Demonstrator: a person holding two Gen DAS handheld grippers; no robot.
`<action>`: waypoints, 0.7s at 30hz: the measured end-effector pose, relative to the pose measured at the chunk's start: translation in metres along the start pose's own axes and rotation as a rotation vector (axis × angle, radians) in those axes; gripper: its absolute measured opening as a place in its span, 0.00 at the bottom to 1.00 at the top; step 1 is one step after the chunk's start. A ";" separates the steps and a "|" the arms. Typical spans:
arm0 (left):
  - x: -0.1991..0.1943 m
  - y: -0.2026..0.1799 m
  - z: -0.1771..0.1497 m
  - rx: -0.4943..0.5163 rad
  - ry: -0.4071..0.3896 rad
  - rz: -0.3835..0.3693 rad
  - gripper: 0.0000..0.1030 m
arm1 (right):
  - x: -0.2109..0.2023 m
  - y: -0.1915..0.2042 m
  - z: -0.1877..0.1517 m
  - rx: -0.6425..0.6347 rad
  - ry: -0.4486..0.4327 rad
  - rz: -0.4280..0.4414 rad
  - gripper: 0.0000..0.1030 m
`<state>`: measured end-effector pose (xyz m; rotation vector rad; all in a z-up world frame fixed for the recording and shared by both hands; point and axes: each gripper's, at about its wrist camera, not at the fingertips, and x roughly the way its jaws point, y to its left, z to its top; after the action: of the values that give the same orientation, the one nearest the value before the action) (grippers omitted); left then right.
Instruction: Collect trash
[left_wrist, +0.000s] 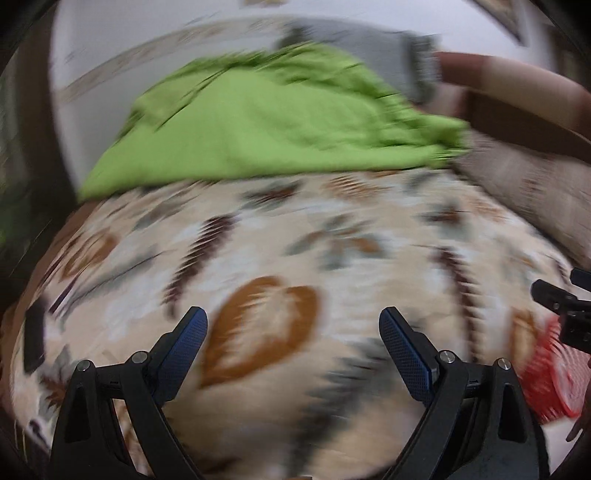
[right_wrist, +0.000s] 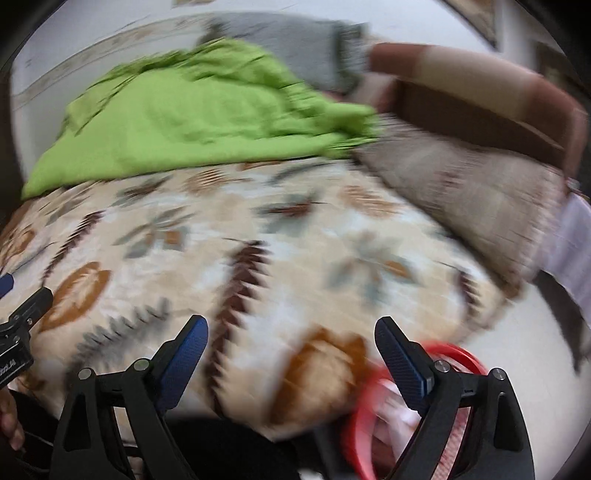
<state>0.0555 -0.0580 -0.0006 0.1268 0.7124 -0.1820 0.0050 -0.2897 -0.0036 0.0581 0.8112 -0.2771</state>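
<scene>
Both views are smeared by motion. My left gripper (left_wrist: 293, 321) hangs open over a leaf-patterned bedspread (left_wrist: 295, 229), nothing between its blue pads. My right gripper (right_wrist: 291, 325) is open too, above the same bedspread (right_wrist: 258, 206) near its front edge. A red slotted basket (right_wrist: 454, 350) sits just behind and below the right finger; I cannot tell whether they touch. That basket (left_wrist: 554, 373) also shows at the right edge of the left wrist view, under part of the other gripper. No loose trash can be made out in the blur.
A crumpled green blanket (left_wrist: 258, 125) covers the far part of the bed, with a grey cloth (left_wrist: 369, 48) behind it. A beige pillow (right_wrist: 461, 192) lies against a brown headboard (right_wrist: 480, 92) at right. A dark flat object (left_wrist: 35, 339) rests at the left edge. Pale floor (right_wrist: 517, 350) is beside the bed.
</scene>
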 end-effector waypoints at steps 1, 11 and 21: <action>0.014 0.014 0.003 -0.029 0.037 0.037 0.91 | 0.018 0.013 0.010 -0.028 0.019 0.005 0.91; 0.125 0.088 0.008 -0.203 0.309 0.158 0.91 | 0.172 0.121 0.068 -0.113 0.148 0.045 0.91; 0.161 0.099 0.012 -0.193 0.298 0.162 1.00 | 0.205 0.108 0.064 0.007 0.160 0.140 1.00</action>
<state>0.2035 0.0170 -0.0924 0.0266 1.0080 0.0628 0.2132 -0.2413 -0.1133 0.1446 0.9603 -0.1440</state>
